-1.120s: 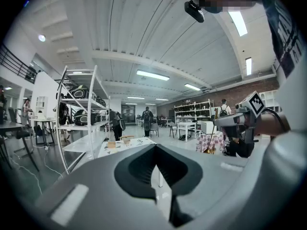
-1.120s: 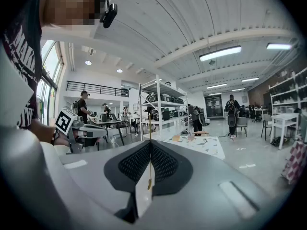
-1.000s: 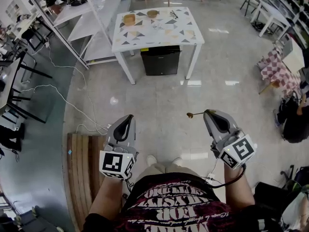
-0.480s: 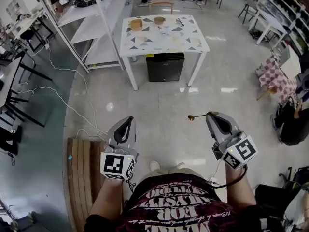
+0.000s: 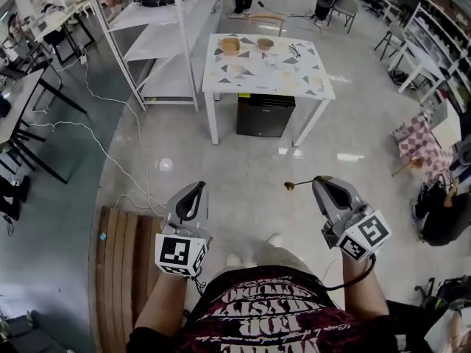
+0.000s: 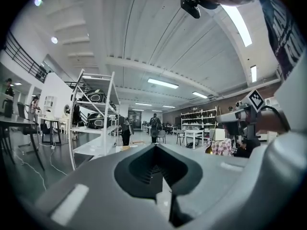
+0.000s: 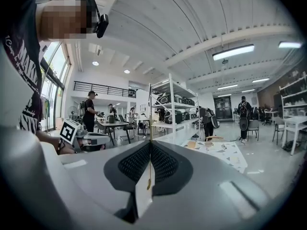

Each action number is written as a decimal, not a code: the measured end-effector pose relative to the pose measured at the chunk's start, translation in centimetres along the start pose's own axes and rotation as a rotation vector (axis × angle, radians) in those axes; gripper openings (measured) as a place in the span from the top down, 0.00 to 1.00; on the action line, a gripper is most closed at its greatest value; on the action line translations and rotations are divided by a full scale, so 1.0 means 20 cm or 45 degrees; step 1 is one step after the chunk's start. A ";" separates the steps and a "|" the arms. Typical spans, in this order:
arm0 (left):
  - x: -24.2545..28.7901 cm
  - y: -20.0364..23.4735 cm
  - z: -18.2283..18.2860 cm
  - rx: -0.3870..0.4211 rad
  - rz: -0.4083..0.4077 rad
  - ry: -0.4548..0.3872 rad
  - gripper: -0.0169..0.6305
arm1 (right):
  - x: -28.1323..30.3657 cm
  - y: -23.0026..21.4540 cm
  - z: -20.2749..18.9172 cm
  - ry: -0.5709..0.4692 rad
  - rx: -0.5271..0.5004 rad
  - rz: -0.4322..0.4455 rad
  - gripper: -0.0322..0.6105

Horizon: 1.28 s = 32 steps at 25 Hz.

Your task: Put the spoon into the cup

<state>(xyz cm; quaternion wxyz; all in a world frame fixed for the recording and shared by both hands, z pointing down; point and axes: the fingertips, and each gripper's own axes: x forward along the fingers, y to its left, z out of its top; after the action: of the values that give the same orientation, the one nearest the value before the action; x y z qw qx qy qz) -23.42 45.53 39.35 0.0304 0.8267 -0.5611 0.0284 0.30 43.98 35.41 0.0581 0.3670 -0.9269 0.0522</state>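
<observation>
My right gripper (image 5: 318, 180) is shut on the handle of a small brown spoon (image 5: 289, 186), whose bowl sticks out to the left above the floor. In the right gripper view the spoon handle (image 7: 150, 150) shows as a thin upright line between the closed jaws of the right gripper (image 7: 150, 143). My left gripper (image 5: 198, 187) is shut and holds nothing; its jaws meet in the left gripper view (image 6: 156, 146). The white patterned table (image 5: 294, 79) stands far ahead with two wooden bowls (image 5: 231, 45) on it. A cup is too small to make out.
A black box (image 5: 266, 114) sits under the table. A white shelf rack (image 5: 147, 43) stands left of it, with cables (image 5: 96, 145) on the floor. A wooden pallet (image 5: 121, 256) lies by my left side. A person (image 5: 441, 212) sits at the right.
The table has come lower and larger in the head view as I walk toward it. Both grippers keep their pose and the spoon stays held.
</observation>
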 end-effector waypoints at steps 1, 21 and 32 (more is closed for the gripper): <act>0.01 0.01 -0.01 -0.004 0.004 0.006 0.97 | 0.03 -0.01 0.00 0.002 0.000 0.006 0.90; 0.81 -0.10 -0.08 -0.025 -0.090 0.085 0.97 | 0.23 -0.70 -0.07 0.010 0.078 -0.044 0.90; 1.12 -0.14 -0.11 -0.018 -0.125 0.155 0.97 | 0.31 -0.98 -0.10 0.017 0.131 -0.054 0.90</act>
<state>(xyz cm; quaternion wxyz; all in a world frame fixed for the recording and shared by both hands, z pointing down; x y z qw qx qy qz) -12.57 26.02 43.35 0.0717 0.8498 -0.5171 0.0730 9.51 25.85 39.34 0.0466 0.3887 -0.9146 0.1010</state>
